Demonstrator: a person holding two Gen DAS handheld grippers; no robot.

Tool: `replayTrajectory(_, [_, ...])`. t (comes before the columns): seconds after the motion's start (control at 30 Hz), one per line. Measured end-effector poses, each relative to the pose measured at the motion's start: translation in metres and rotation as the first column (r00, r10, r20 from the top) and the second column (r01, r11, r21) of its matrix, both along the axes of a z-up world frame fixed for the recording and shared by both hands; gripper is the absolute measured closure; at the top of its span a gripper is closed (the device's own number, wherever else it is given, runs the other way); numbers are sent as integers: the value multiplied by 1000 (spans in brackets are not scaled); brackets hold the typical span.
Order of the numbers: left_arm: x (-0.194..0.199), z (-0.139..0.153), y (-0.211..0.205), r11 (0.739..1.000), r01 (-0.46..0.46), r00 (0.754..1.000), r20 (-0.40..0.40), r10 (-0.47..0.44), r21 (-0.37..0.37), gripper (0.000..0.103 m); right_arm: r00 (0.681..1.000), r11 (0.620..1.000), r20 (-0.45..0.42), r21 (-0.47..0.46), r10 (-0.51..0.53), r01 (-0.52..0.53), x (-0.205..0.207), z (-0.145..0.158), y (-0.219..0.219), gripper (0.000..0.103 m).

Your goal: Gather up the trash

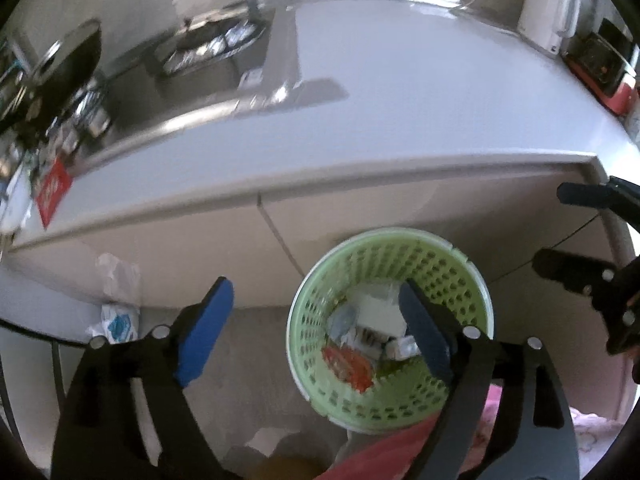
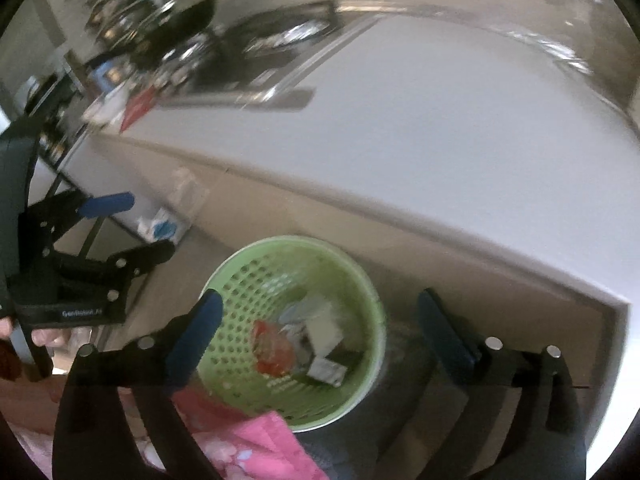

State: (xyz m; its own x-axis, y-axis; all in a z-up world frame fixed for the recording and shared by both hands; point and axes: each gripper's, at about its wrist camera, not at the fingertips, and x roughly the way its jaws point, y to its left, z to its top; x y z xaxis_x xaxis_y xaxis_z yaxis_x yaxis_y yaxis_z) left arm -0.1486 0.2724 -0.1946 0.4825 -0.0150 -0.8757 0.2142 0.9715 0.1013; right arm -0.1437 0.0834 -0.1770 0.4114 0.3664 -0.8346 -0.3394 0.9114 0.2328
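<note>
A pale green perforated waste basket (image 1: 390, 404) (image 2: 256, 276) stands on the floor below the front edge of a white counter. Inside lie a red wrapper (image 1: 348, 368) (image 2: 272, 350), white paper scraps (image 1: 380, 316) (image 2: 326, 328) and other crumpled bits. My left gripper (image 1: 320, 336) hangs above the basket, open, with nothing between its blue pads. My right gripper (image 2: 320, 340) also hangs over the basket, jaws wide open and empty. Each gripper appears at the edge of the other's view: the right gripper (image 1: 560, 232), the left gripper (image 2: 148, 224).
The white counter (image 1: 400, 100) (image 2: 440, 140) runs above the basket, with a sink and dishes (image 1: 208, 48) at its far left. A red packet (image 1: 54, 196) lies at the counter's left edge. A white plastic bag (image 1: 118, 316) sits on the floor. Pink patterned cloth (image 2: 248, 448) shows below.
</note>
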Motion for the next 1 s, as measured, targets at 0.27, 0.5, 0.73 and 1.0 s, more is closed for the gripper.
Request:
replayTrajectory(0.27, [41, 24, -55, 997, 74, 996, 58, -73, -8, 11, 984, 984, 39, -21, -174, 175, 25, 19, -67, 3])
replayTrajectory(0.5, [82, 34, -115, 992, 116, 992, 65, -112, -52, 10, 949, 949, 23, -33, -314, 314, 52, 17, -136, 3])
replayTrajectory(0.73, [124, 43, -159, 991, 82, 994, 88, -72, -109, 9, 943, 942, 12, -41, -333, 333, 87, 17, -184, 2])
replayTrajectory(1.0, [153, 54, -185, 991, -1, 992, 123, 18, -133, 9, 956, 956, -3, -9, -294, 294, 122, 17, -211, 2])
